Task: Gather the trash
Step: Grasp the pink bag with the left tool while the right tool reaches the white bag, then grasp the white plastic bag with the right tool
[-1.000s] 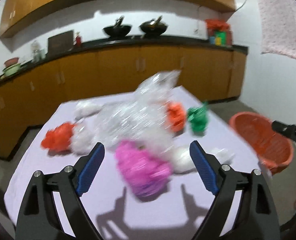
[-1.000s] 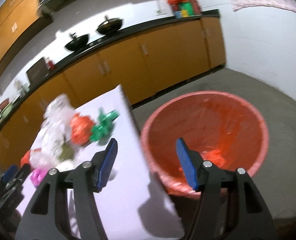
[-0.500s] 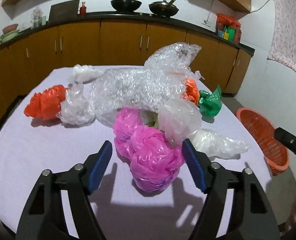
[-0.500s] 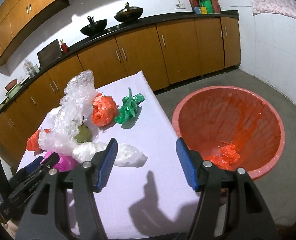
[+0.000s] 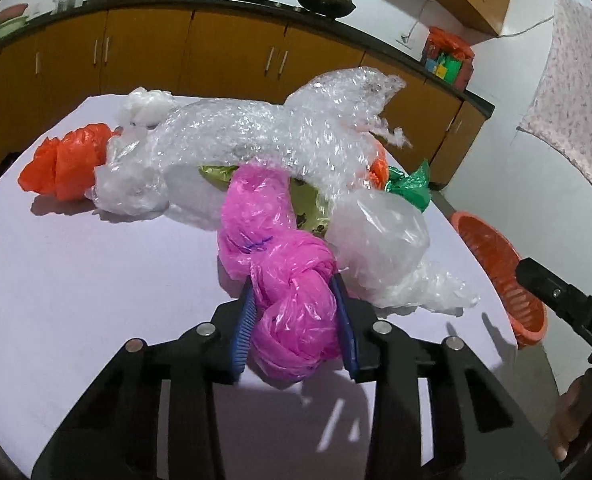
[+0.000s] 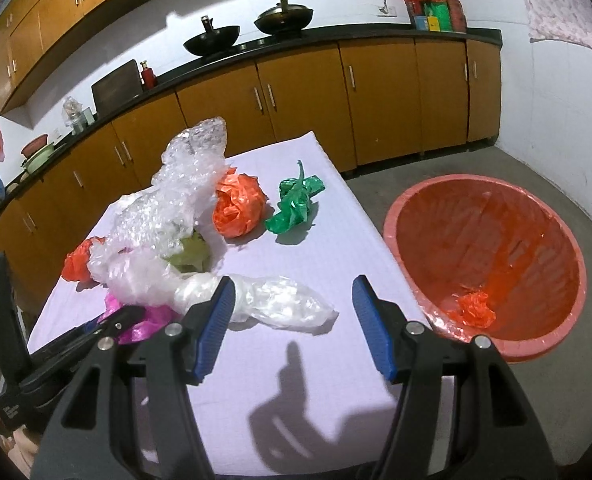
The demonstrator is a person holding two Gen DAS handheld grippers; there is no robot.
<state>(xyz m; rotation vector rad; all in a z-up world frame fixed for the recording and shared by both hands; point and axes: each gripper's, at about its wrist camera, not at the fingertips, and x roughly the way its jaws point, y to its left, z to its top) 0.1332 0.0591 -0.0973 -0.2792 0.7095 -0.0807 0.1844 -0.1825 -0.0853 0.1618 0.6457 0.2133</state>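
A pile of plastic trash lies on the lilac table (image 5: 76, 280). My left gripper (image 5: 294, 292) is shut on the pink plastic bag (image 5: 292, 304) at the pile's near side; the bag also shows in the right wrist view (image 6: 144, 322). Behind it lie bubble wrap (image 5: 280, 132), a clear bag (image 5: 379, 240), orange bags (image 5: 64, 160) and a green bag (image 5: 411, 186). My right gripper (image 6: 292, 292) is open and empty above the table's right part, near a clear bag (image 6: 280, 300). The orange basin (image 6: 491, 256) stands on the floor to the right with an orange scrap (image 6: 475, 308) inside.
Brown kitchen cabinets (image 6: 296, 100) with a black counter run behind the table, with two woks (image 6: 212, 40) on top. The white wall (image 6: 555, 100) is at the right. The basin also shows at the table's right edge in the left wrist view (image 5: 495, 272).
My left gripper moved forward and closed on the pink bag. My right gripper swung left from over the basin to over the table and stays open.
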